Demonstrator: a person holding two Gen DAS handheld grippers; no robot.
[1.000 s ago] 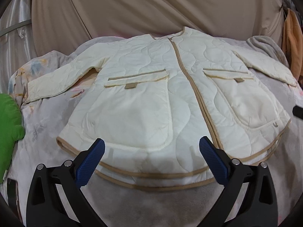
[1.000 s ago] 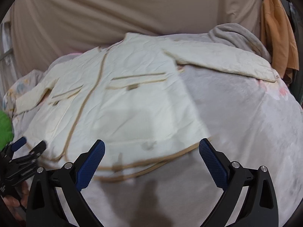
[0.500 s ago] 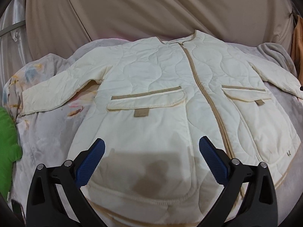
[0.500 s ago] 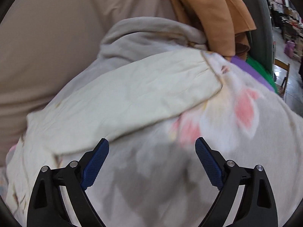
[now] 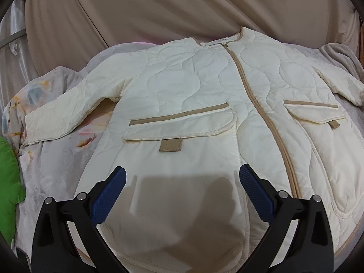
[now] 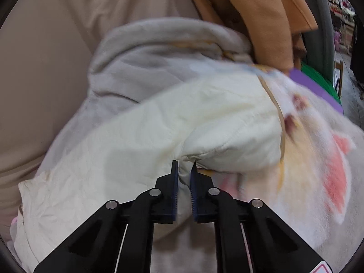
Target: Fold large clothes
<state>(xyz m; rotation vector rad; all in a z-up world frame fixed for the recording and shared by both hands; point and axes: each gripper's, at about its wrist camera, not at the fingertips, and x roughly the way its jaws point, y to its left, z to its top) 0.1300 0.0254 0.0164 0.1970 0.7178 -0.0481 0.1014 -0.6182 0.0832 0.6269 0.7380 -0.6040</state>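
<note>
A cream quilted jacket (image 5: pixel 195 104) lies spread front-up on a grey flowered blanket (image 5: pixel 52 166), its collar at the far side against a tan cloth backdrop (image 5: pixel 159 9) and its hem at the near side. A tan zipper strip (image 5: pixel 257 104) runs from the collar down toward the near right. One flap pocket (image 5: pixel 179 122) sits left of the zipper, a second pocket (image 5: pixel 316 113) right of it. The left sleeve (image 5: pixel 68 111) reaches out to the left over the blanket, and a green cushion (image 5: pixel 9 182) lies at the far left edge.

The left gripper (image 5: pixel 182 191) hangs above the lower front of the jacket with its blue pads spread wide apart, nothing between them, and its shadow falls on the cloth beneath.

In the right wrist view, the right gripper (image 6: pixel 184 168) has just been closing, and its jaws are now nearly together, pinching a bunched edge of the jacket's right sleeve (image 6: pixel 204 125) near the tan-trimmed cuff. The cloth puckers where the tips meet. The sleeve rests on the blanket, with a pink flower print to its right. An orange garment (image 6: pixel 261 16) hangs at the far right, above the blanket's rolled grey edge.
</note>
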